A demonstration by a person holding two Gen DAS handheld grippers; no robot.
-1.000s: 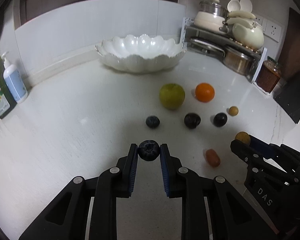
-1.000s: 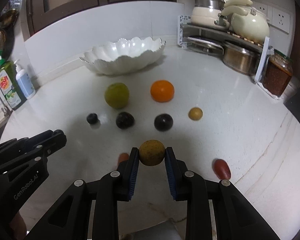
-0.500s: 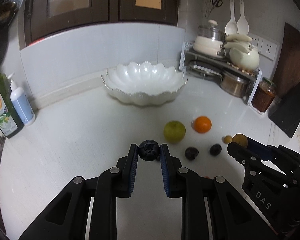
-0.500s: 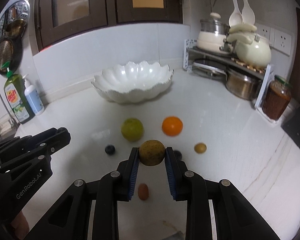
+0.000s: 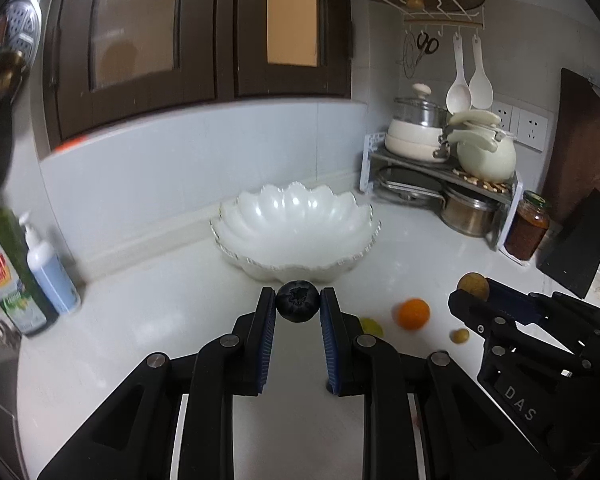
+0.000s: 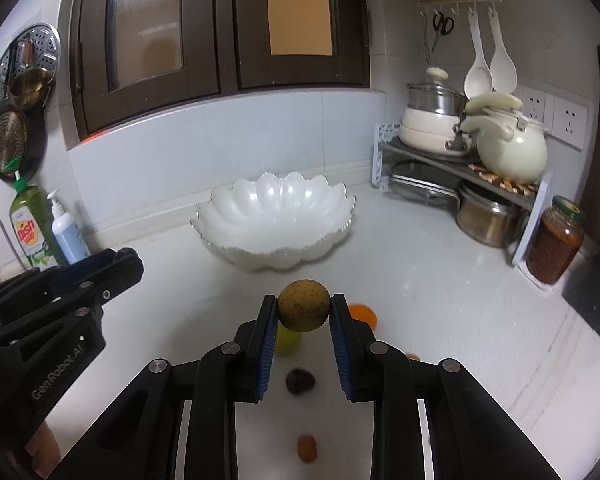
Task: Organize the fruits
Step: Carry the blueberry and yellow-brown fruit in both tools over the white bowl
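Observation:
My left gripper (image 5: 298, 306) is shut on a dark blueberry (image 5: 297, 301), held above the counter in front of the white scalloped bowl (image 5: 296, 232). My right gripper (image 6: 303, 312) is shut on a round brownish-yellow fruit (image 6: 303, 305), also raised and facing the bowl (image 6: 274, 224). It also shows at the right of the left wrist view (image 5: 474, 286). On the counter lie an orange (image 5: 412, 313), a green fruit (image 5: 372, 326), a small yellow fruit (image 5: 459, 336), a dark plum (image 6: 300, 380) and a reddish oval fruit (image 6: 307, 448). The bowl looks empty.
A rack with pots and a cream kettle (image 6: 508, 148) stands at the back right, with a jar (image 6: 554, 240) beside it. Dish soap bottles (image 6: 32, 228) stand at the back left by the sink. A dark board (image 5: 580, 244) leans at the right.
Both grippers have risen and tilted up with their fruits; the bowl now sits just beyond the fingertips and the loose fruits have dropped low in view.

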